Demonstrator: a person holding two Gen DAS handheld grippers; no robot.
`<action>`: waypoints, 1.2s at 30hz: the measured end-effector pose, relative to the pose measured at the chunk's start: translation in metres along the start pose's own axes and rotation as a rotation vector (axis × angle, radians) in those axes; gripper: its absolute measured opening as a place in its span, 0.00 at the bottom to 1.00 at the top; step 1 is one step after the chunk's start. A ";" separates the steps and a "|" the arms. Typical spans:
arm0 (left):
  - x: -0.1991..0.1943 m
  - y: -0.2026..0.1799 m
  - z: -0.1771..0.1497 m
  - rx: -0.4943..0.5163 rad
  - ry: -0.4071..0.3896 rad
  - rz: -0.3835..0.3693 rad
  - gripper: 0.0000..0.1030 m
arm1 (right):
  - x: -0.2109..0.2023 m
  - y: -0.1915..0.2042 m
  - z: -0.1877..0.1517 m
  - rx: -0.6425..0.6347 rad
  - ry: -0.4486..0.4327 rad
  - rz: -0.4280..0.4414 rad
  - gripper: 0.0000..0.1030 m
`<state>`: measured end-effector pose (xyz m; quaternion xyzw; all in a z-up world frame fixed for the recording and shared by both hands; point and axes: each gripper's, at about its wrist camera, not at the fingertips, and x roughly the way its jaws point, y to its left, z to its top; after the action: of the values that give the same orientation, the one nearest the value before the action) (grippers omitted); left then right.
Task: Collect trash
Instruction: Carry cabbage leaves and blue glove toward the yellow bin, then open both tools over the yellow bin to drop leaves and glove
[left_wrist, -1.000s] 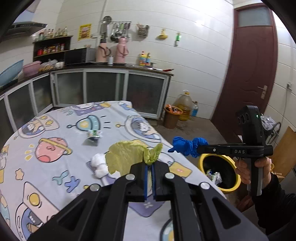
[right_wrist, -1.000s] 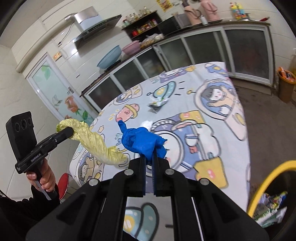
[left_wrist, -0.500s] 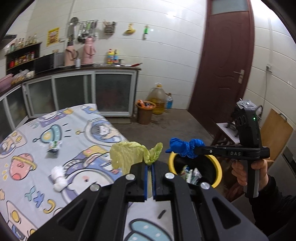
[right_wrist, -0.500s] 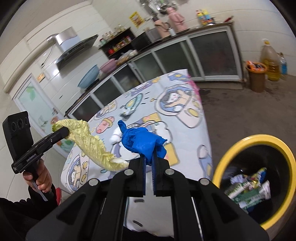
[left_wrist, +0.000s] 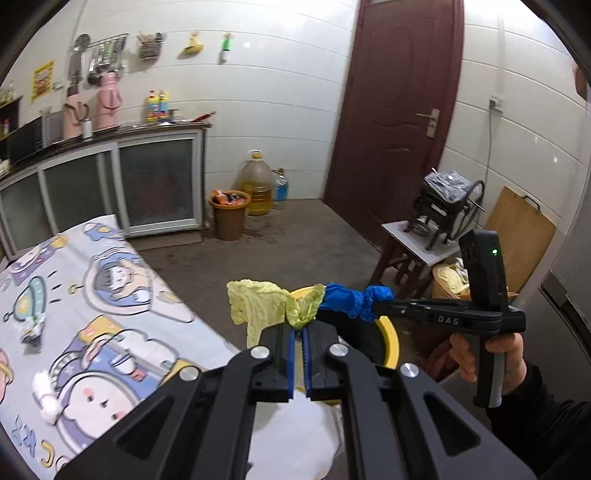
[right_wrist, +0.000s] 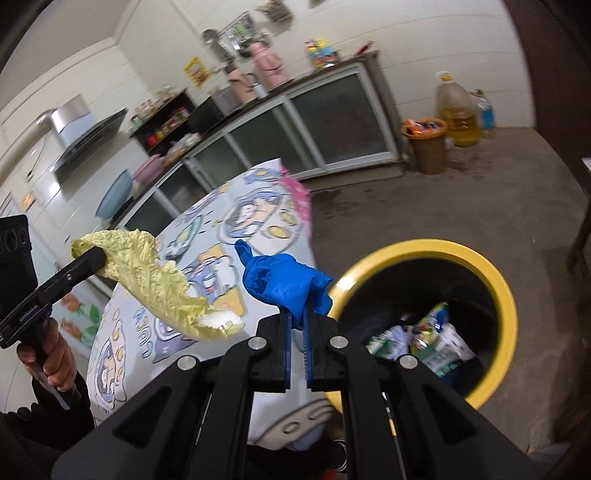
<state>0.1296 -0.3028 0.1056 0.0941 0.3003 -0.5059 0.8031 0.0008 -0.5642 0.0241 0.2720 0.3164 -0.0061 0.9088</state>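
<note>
My left gripper (left_wrist: 299, 328) is shut on a yellow-green cabbage leaf (left_wrist: 258, 306), held in the air past the table's edge; the leaf also shows in the right wrist view (right_wrist: 155, 284). My right gripper (right_wrist: 299, 317) is shut on a crumpled blue glove (right_wrist: 284, 282), also seen in the left wrist view (left_wrist: 351, 301). A yellow-rimmed black trash bin (right_wrist: 495, 280) stands on the floor just right of the glove, with packaging inside. In the left wrist view the bin's rim (left_wrist: 391, 339) lies under both grippers.
The table with a cartoon cloth (left_wrist: 92, 306) holds a white tissue wad (left_wrist: 46, 391) and a small wrapper (left_wrist: 33, 332). A brown bucket (left_wrist: 229, 214), oil jug (left_wrist: 256, 188), stool with a machine (left_wrist: 436, 221) and a door (left_wrist: 395, 110) stand around the floor.
Both grippers swung right, away from the table, carrying the leaf and the glove. They now hang by the yellow bin, which has come closer in both views.
</note>
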 end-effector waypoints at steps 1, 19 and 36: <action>0.006 -0.004 0.002 0.007 0.005 -0.011 0.03 | -0.002 -0.008 -0.002 0.014 -0.002 -0.020 0.05; 0.103 -0.046 0.006 0.014 0.122 -0.083 0.03 | 0.000 -0.080 -0.034 0.146 0.015 -0.211 0.05; 0.123 -0.022 -0.011 -0.080 0.118 -0.020 0.77 | 0.018 -0.111 -0.039 0.244 0.072 -0.312 0.54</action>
<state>0.1441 -0.4006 0.0288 0.0889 0.3680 -0.4950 0.7821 -0.0274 -0.6358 -0.0665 0.3279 0.3838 -0.1753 0.8452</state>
